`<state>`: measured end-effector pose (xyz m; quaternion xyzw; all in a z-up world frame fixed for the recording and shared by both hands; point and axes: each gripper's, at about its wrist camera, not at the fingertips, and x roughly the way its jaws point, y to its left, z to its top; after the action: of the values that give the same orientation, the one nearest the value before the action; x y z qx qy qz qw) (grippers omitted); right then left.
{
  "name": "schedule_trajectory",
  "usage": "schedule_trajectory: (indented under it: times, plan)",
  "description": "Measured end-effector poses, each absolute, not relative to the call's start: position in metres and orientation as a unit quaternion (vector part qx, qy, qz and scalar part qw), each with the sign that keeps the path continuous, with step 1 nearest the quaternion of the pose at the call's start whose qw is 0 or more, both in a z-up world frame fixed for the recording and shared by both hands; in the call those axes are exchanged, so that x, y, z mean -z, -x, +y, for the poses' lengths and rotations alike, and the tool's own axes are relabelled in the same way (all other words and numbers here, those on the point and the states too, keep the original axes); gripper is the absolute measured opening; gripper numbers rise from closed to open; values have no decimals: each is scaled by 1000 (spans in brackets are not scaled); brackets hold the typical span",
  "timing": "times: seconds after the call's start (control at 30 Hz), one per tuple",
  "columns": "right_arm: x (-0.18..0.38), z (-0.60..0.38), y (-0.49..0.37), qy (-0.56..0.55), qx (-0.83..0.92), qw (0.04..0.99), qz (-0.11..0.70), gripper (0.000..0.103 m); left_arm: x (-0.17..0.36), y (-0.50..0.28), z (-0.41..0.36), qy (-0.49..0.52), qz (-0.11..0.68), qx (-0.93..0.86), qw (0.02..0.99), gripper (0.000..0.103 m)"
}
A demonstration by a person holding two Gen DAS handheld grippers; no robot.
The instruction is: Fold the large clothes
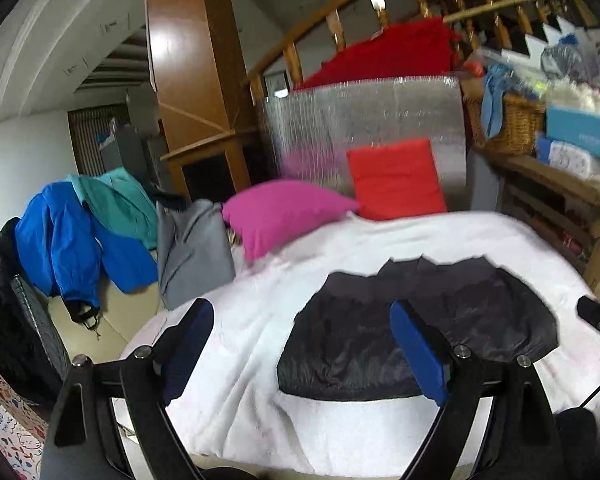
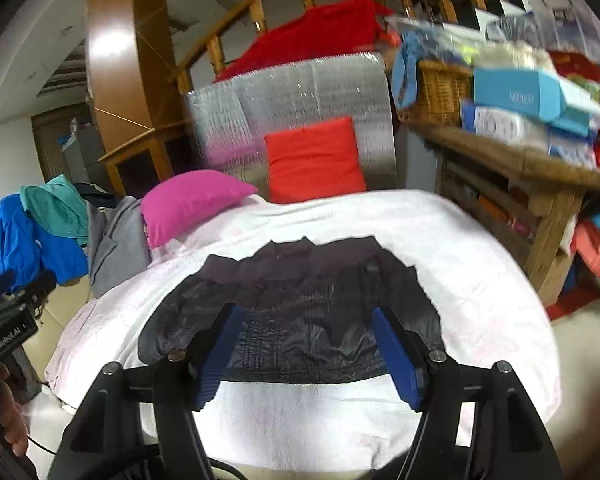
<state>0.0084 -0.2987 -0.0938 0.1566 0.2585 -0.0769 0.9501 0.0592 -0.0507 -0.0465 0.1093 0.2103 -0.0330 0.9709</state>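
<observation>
Left tongs (image 1: 302,326): jaws spread wide, nothing between the blue pads (image 1: 418,354); they hang in the air above the bed, clear of the cloth.
Right tongs (image 2: 306,338): jaws apart, a little narrower than the left pair, nothing between the pads; also held above the bed, touching no cloth.
Left tongs seen from the right: a black body with white lettering at the left edge (image 2: 8,326), with part of a hand (image 2: 14,420) below it.
Jacket (image 2: 296,320): dark grey-black, shiny and quilted, lying flat on the white cover, near its middle and toward the near edge.
Jacket, heading: collar end points away toward the cushions; the straight hem lies nearest the tongs.
Jacket, long axis: it looks wider than deep, so the long side runs left to right across the bed, level with the near edge.
Jacket, sleeves: seemingly tucked in along the sides; blur hides how they lie.
White cover (image 2: 480,272): fluffy, spread over the bed under the jacket.
Cushions: a pink pillow (image 2: 192,202) at the far left, a red cushion (image 2: 314,160) upright beside it against a silver padded board (image 2: 300,88).
Left of the bed: a grey garment (image 1: 194,248), a blue jacket (image 1: 72,240) and a teal one (image 1: 118,204), heaped.
Right of the bed: a wooden shelf (image 2: 520,160) with a wicker basket (image 2: 440,90) and boxes.
</observation>
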Motion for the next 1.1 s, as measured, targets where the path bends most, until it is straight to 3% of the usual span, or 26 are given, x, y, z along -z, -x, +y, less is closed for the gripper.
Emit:
schedule_trajectory:
  times: [0.1,0.47,1.1]
  plan:
    - [74,-289,11,-146,75,956,244,75,30,-40,-49,-104,195,40,974,97]
    - [29,-262,64,-139,94,957,237,77,-15,20,-38,-80,153,44,984,99]
    - [29,-248,100,-147,109,946,268,77,-11,55,-22,-70,179,56,980,100]
